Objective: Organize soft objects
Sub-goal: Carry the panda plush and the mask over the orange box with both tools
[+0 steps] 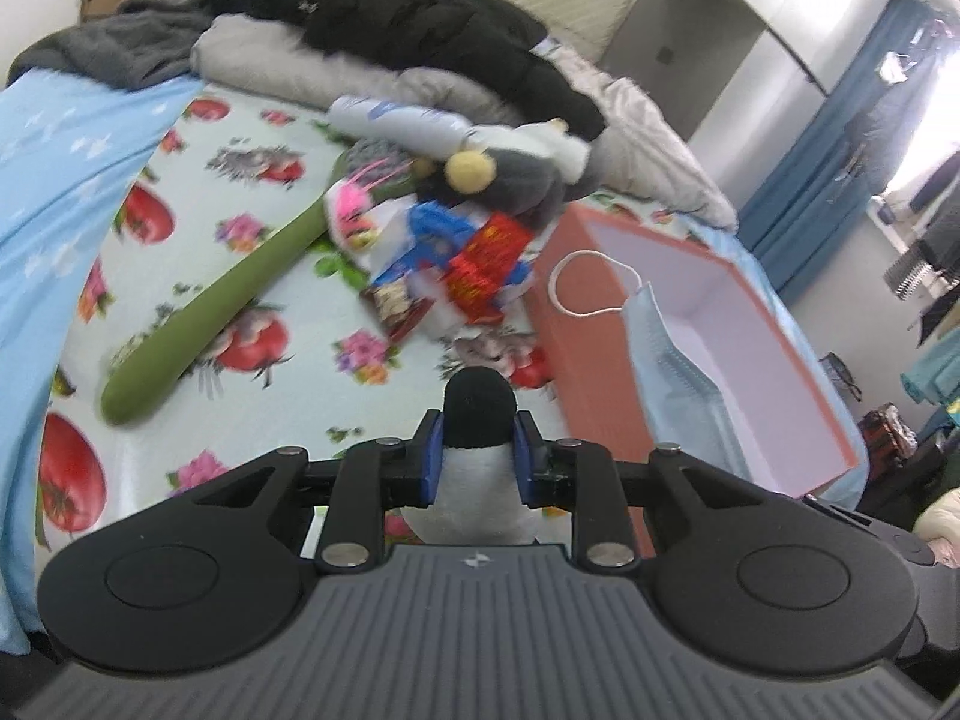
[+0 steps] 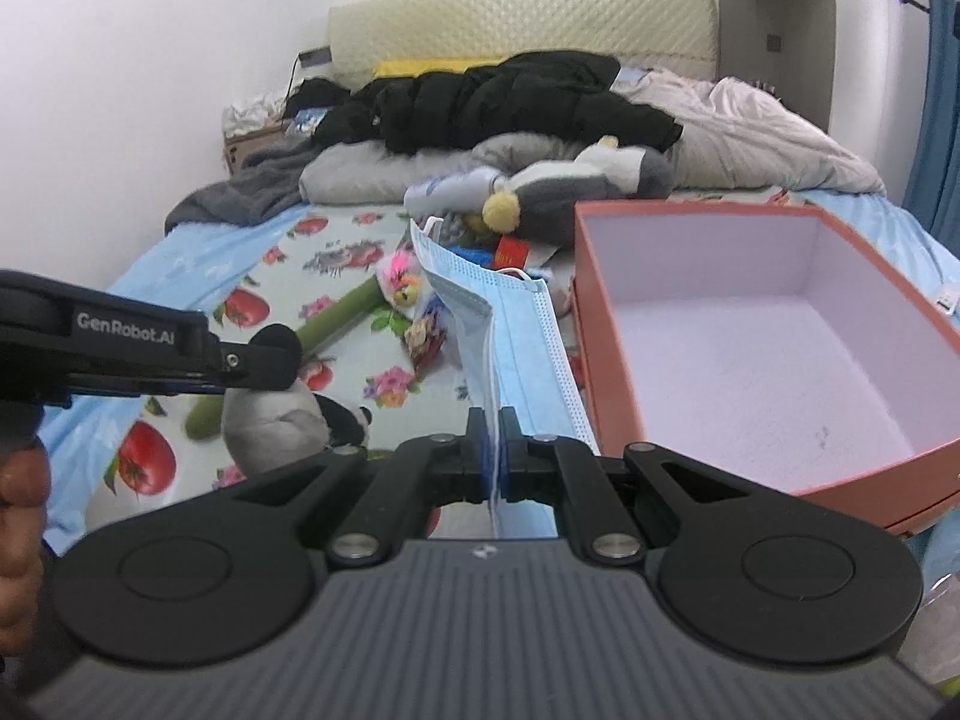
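Floral bedsheet (image 1: 288, 138) spreads under a clutter pile at twelve o'clock. Left gripper (image 1: 478, 450) pinches a panda plush (image 1: 478, 402) by its black ear; right gripper (image 2: 493, 450) is clamped on a blue face mask (image 2: 510, 324), the pink box (image 2: 750, 360) at two o'clock.

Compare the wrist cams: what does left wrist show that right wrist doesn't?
Left wrist only: the room beyond the bed, with blue curtain, and the mask's ear loop over the box rim.
Right wrist only: the panda plush's body hanging below the left gripper, and the box's bare floor.
Both: face mask, orange box, green plush stick, black jacket.
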`<state>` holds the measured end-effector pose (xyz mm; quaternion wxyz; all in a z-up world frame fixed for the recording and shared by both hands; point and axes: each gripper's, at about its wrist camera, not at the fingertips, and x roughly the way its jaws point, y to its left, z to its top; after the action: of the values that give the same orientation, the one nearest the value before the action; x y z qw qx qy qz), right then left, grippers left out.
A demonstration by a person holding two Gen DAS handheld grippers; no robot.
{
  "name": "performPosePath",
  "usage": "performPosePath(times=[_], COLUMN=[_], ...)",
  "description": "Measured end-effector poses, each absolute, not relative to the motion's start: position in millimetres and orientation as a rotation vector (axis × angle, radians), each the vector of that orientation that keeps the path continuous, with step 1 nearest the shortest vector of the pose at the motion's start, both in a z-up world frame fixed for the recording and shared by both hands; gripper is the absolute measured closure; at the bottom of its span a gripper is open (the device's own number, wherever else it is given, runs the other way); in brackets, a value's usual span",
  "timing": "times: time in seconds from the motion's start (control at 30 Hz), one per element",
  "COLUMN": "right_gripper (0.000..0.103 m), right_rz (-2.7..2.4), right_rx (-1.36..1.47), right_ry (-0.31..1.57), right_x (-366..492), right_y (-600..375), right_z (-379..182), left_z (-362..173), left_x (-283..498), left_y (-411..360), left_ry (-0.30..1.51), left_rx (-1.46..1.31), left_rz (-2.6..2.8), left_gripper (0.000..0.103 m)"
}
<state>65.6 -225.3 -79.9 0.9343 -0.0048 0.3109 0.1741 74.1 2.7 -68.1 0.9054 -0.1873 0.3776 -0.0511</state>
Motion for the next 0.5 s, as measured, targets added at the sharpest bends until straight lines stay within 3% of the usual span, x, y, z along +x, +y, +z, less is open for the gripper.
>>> performPosePath(times=[0.5], right_gripper=[0.097], right_rz=[0.234], right_rx=[0.048], right_ry=[0.551], right_x=[42.6], right_y=[-283.4], right_z=[-35.5], left_z=[-21.5], left_x=[93.8], left_y=[-70.8], left_ry=[0.704], left_rx=[-0.329], left_rz=[-0.311], left_gripper=[0.075])
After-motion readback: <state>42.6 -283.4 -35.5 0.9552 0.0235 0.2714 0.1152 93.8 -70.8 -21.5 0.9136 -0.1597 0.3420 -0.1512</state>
